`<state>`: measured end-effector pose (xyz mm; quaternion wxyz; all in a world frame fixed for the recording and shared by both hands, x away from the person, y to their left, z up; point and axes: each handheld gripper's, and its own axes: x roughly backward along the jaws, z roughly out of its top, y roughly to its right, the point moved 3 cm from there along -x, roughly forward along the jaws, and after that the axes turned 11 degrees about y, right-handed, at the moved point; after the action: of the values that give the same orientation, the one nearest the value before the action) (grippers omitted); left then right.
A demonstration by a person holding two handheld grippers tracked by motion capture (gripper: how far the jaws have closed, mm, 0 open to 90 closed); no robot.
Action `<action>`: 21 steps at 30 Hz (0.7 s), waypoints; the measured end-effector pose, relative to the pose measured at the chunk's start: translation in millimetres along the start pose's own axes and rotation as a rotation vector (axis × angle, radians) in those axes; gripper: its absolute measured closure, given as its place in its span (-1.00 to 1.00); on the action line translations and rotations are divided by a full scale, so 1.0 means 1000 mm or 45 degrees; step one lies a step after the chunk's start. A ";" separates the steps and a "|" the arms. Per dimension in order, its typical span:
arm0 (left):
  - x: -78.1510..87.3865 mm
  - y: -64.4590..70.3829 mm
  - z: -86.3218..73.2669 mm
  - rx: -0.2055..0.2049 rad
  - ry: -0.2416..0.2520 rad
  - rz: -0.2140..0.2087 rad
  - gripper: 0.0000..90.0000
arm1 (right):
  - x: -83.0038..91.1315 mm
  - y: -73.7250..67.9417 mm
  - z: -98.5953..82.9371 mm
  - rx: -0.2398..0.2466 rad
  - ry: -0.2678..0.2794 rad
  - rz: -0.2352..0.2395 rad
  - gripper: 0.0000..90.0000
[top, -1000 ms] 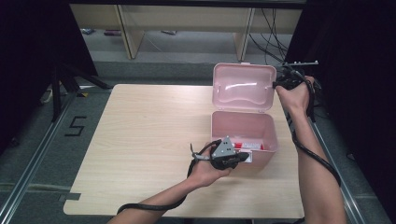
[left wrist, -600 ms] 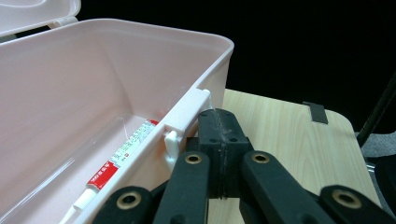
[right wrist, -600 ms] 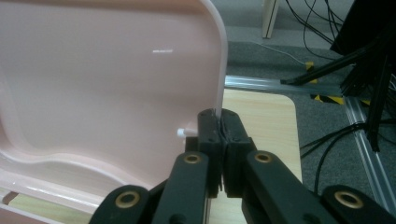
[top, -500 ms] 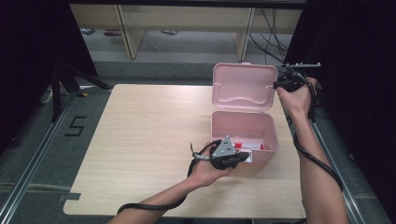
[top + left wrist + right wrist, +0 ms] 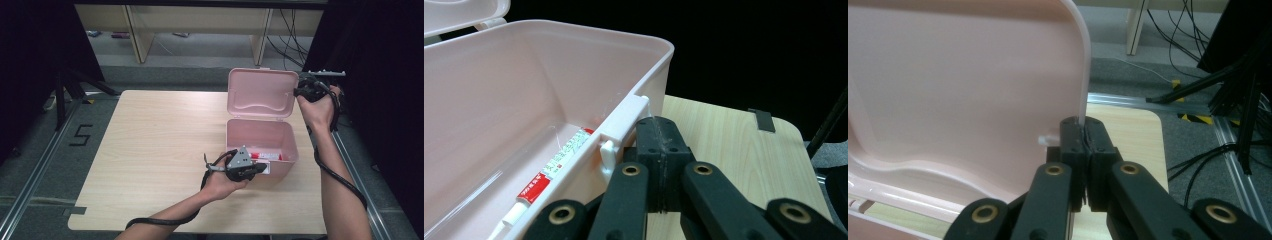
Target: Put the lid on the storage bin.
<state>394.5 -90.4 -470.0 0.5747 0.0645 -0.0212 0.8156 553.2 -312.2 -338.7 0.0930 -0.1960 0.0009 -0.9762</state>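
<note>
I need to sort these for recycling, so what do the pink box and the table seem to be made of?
Box: likely moulded plastic, smooth and slightly glossy, with thin rounded walls and a moulded latch. Table: light wood-grain top, matte, probably laminate rather than solid wood; hard to tell.

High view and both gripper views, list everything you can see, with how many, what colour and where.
Table: one, light wood, centre of the high view.
Box: one, pink, open, on the table's right half.
Lid: one, pink, standing up behind the box, its right edge pinched by the right gripper.
Tube: one, white and red, lying on the box floor along the front wall.
Latch: one, pale, on the box's front rim beside the left gripper.
Shelves: light wood, on the floor beyond the table.
Cables: several, black, on the floor at the far right.
Left gripper: one, black, jaws together at the box's front rim.
Right gripper: one, black, at the lid's edge.
</note>
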 end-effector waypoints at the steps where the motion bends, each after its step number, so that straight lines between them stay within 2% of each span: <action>1: 0.000 0.000 0.000 0.000 0.000 0.000 0.99 | 0.000 0.000 0.000 0.000 0.000 0.000 0.99; 8: 0.000 0.000 0.000 -0.004 -0.005 -0.002 0.99 | 0.005 -0.001 -0.002 0.013 0.021 -0.001 0.99; 9: 0.000 -0.001 0.000 -0.005 -0.003 -0.002 0.99 | 0.005 -0.003 -0.003 -0.007 0.022 -0.002 0.99; 11: 0.000 0.000 0.000 0.000 0.000 -0.002 0.99 | 0.006 -0.004 -0.003 -0.009 0.026 -0.009 0.99; 13: -0.001 0.000 0.000 0.007 0.006 -0.002 0.99 | 0.006 -0.002 -0.004 0.023 0.041 0.001 0.99; 15: -0.001 0.000 -0.001 0.003 0.004 -0.002 0.99 | 0.007 -0.004 -0.004 -0.010 0.041 -0.002 0.99; 16: -0.001 0.001 0.000 0.004 0.003 -0.002 0.99 | 0.008 -0.003 -0.005 -0.005 0.039 -0.009 0.99; 17: -0.001 0.001 0.000 0.000 0.003 0.000 0.99 | 0.008 -0.002 -0.004 0.026 0.048 0.005 0.99; 19: -0.001 0.001 0.000 -0.005 0.000 -0.004 0.99 | 0.009 -0.003 -0.005 0.016 0.050 0.005 0.99; 21: -0.001 0.001 0.000 -0.002 0.002 -0.007 0.99 | 0.009 -0.002 -0.005 0.032 0.058 0.013 0.99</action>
<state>394.3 -92.0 -470.1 0.5769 0.0635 -0.0214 0.8141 543.2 -312.2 -339.7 0.1003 -0.1727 -0.0083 -0.9798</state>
